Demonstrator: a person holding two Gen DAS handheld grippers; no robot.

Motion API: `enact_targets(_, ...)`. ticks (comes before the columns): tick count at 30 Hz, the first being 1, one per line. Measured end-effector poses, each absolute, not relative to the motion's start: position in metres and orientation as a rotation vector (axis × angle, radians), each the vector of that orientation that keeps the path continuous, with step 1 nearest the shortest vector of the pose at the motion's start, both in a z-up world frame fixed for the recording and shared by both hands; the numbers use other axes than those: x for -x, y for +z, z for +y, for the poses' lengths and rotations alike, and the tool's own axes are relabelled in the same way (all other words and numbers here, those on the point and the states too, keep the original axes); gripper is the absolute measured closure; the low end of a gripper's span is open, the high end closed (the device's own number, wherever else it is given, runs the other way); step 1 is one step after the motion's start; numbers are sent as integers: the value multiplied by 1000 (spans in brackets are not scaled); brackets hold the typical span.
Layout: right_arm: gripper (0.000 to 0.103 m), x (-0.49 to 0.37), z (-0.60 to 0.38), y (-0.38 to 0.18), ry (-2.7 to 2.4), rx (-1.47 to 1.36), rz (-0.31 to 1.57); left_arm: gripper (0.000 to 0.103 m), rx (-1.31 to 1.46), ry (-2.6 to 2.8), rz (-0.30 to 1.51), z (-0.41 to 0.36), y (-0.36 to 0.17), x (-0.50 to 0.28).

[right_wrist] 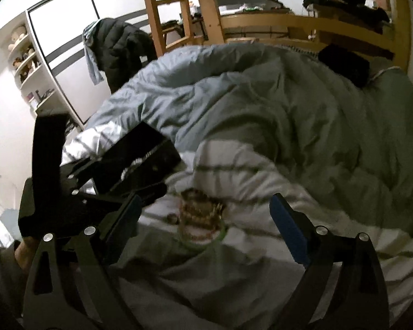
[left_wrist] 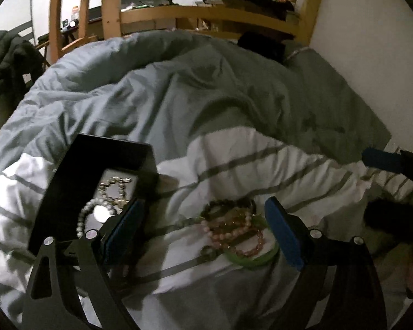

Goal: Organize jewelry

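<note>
Bracelets (left_wrist: 234,228) lie heaped between the left gripper's (left_wrist: 203,233) wide-apart, empty jaws; box (left_wrist: 96,181) sits left; right gripper (right_wrist: 206,233) equally agape.

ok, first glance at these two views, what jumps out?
A heap of bead bracelets with a green bangle lies on the striped duvet, framed between the open left gripper. Left of it sits an open black box already holding pearl and gold-tone strands. The right gripper is open too.

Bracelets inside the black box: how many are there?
2: a gold chain bracelet at the back of the black box, a white pearl bracelet nearer the front. Others may be hidden.
</note>
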State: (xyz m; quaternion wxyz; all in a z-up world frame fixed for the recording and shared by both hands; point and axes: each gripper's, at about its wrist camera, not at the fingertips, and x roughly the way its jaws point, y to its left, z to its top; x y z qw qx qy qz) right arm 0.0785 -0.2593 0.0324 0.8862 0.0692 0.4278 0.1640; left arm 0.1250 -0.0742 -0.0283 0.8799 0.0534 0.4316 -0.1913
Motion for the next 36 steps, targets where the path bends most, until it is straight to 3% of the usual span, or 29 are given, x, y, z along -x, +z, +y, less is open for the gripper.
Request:
enact_targets(11, 10, -76, -278, -15, 378, -192, 992, 20, -270, -433, 959, -116, -79, -133)
enact_targets(15, 10, -82, -280, -28, 391, -196, 1038, 47, -281, -407, 1036, -115, -103, -147)
enact_targets(17, 10, -85, -273, -36, 400, -169, 1065, 53, -267, -403, 1056, -110, -108, -152)
enact_targets(21, 12, -91, -254, -51, 419, -106, 1103, 76, -231, -394, 1077, -100, -110, -159)
enact_targets(22, 23, -93, -247, -57, 431, -93, 1111, 81, -220, -396, 1082, -97, -109, -161)
enact_targets(24, 35, -99, -239, -65, 420, -68, 1135, 86, -202, -403, 1089, -92, -108, -163)
enact_targets(29, 37, -110, -228, -78, 400, -51, 1142, 90, -189, -414, 1092, -88, -108, -164)
enact_targets(32, 56, -117, -222, -86, 364, -19, 1157, 92, -179, -414, 1087, -88, -106, -165)
enact_targets(34, 81, -121, -219, -90, 331, 19, 1157, 93, -164, -417, 1076, -87, -100, -167)
enact_targets(36, 94, -123, -219, -86, 304, 28, 1132, 93, -158, -412, 1055, -86, -94, -167)
